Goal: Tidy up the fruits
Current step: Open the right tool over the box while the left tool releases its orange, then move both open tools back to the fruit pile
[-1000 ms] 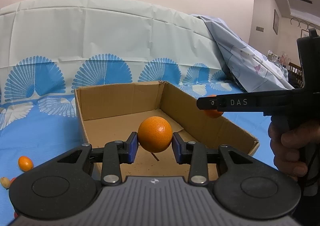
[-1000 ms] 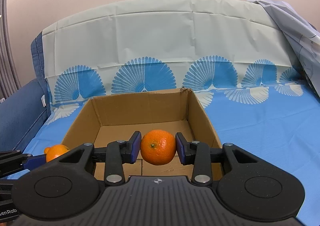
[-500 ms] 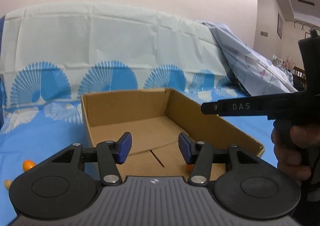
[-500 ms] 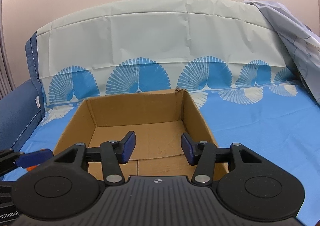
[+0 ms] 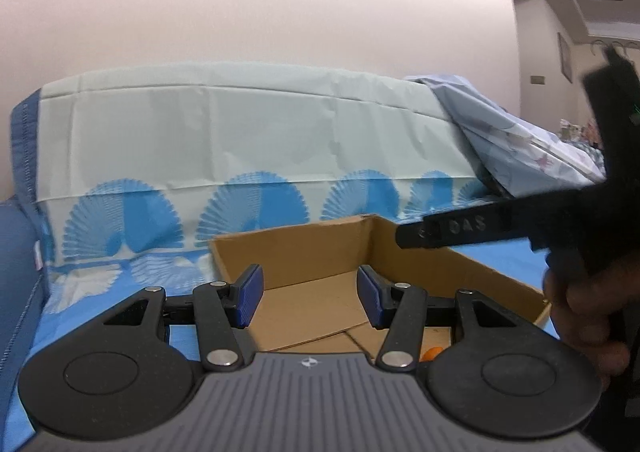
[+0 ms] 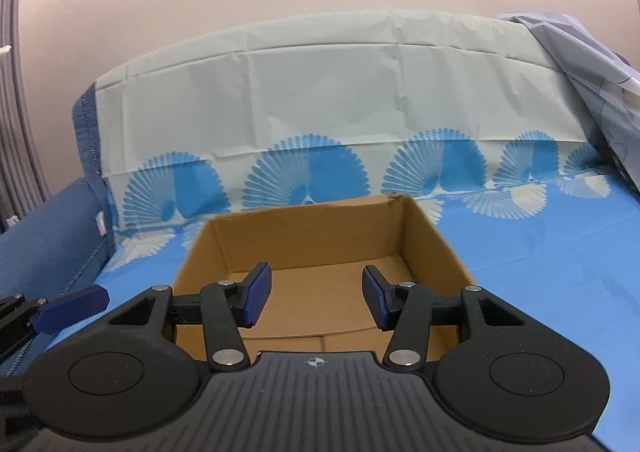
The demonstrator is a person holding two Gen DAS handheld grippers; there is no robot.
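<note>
Here, both sets of jaws are shown parted about halfway and empty. The left gripper (image 5: pixel 309 302) was closed on an orange one second earlier; its jaws have since been opened, and only bare cardboard is seen between the blue pads. The same holds for the right gripper (image 6: pixel 316 302), from which a second orange has been let go. Of the released fruit, only a sliver of orange (image 5: pixel 433 352) is visible in the left wrist view, low on the floor of the cardboard box (image 5: pixel 304 248), partly hidden behind the right-hand finger linkage; the other orange is concealed below the gripper bodies and cannot be located. Two fruits are thus judged to have been delivered into the box (image 6: pixel 320 230), and both grippers have been lifted slightly and drawn back from it.

Outward from the box, a blue cloth with fan motifs (image 6: pixel 540 252) is spread over what appears to be a bed or sofa, with a pale upright panel behind. A rumpled pale sheet (image 5: pixel 520 139) lies at the right. The right gripper's black arm and the hand (image 5: pixel 588 308) holding it cross the left view at the right. The small fruit seen earlier on the cloth to the left is now out of frame. No obstruction to withdrawal is apparent.
</note>
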